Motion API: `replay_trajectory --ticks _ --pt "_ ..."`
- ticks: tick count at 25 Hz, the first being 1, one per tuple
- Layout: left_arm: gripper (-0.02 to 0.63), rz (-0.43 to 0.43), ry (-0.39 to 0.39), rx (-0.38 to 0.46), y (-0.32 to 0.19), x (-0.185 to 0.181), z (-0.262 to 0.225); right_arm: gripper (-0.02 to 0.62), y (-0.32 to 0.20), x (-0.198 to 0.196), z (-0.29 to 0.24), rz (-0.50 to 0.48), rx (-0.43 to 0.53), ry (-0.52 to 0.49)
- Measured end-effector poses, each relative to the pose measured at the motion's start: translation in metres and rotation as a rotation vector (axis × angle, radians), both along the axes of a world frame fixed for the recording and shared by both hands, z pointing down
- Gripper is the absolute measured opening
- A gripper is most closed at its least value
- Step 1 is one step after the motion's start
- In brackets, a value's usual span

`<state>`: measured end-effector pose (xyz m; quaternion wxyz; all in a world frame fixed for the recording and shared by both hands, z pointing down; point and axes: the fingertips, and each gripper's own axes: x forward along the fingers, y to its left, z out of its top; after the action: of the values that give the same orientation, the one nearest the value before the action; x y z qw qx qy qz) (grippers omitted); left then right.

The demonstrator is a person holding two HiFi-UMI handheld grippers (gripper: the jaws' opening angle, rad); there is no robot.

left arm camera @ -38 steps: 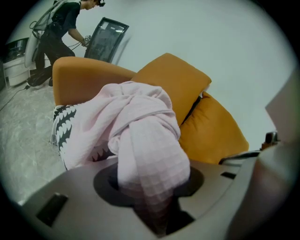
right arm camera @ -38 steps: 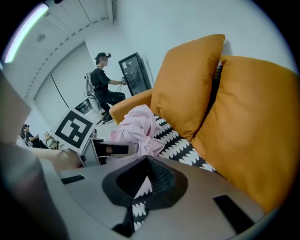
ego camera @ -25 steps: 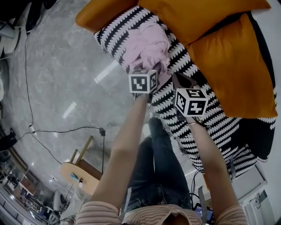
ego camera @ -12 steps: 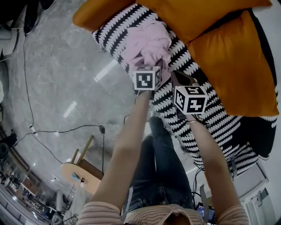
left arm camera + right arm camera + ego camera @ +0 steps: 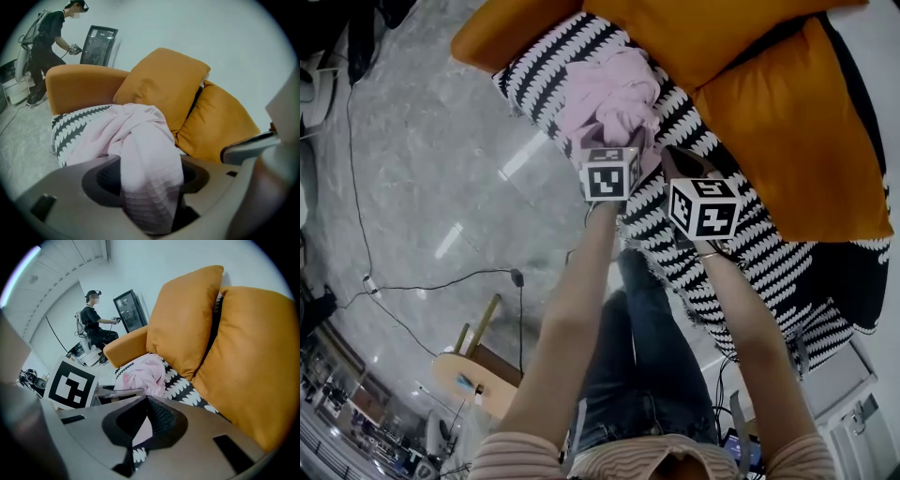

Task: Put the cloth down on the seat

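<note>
A crumpled pink cloth (image 5: 614,94) lies on the sofa seat, which is covered by a black-and-white patterned throw (image 5: 741,244). My left gripper (image 5: 626,141) sits at the cloth's near edge. In the left gripper view its jaws are opening, and a fold of the cloth (image 5: 140,140) hangs loosely between them with dark gaps on both sides. My right gripper (image 5: 675,159) hovers over the throw just right of the cloth. Its jaws (image 5: 147,401) meet at the tips with nothing between them. The cloth (image 5: 143,373) lies beyond them.
Two orange cushions (image 5: 787,141) lean on the backrest behind the cloth, and an orange armrest (image 5: 487,37) bounds the seat's far end. On the marble floor are cables (image 5: 441,281) and a wooden stool (image 5: 473,361). A person (image 5: 47,37) stands in the background.
The left gripper's cube has shifted only slightly near the cloth. The cloth rests on the seat as before. The right gripper has barely moved.
</note>
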<state>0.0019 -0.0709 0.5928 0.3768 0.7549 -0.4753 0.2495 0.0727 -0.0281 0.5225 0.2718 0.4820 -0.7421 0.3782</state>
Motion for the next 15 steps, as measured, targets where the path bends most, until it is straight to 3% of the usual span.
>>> replay_trajectory --ticks 15 --pt "0.271 -0.039 0.014 0.145 0.001 -0.020 -0.080 0.008 -0.013 -0.007 -0.057 -0.012 0.102 -0.022"
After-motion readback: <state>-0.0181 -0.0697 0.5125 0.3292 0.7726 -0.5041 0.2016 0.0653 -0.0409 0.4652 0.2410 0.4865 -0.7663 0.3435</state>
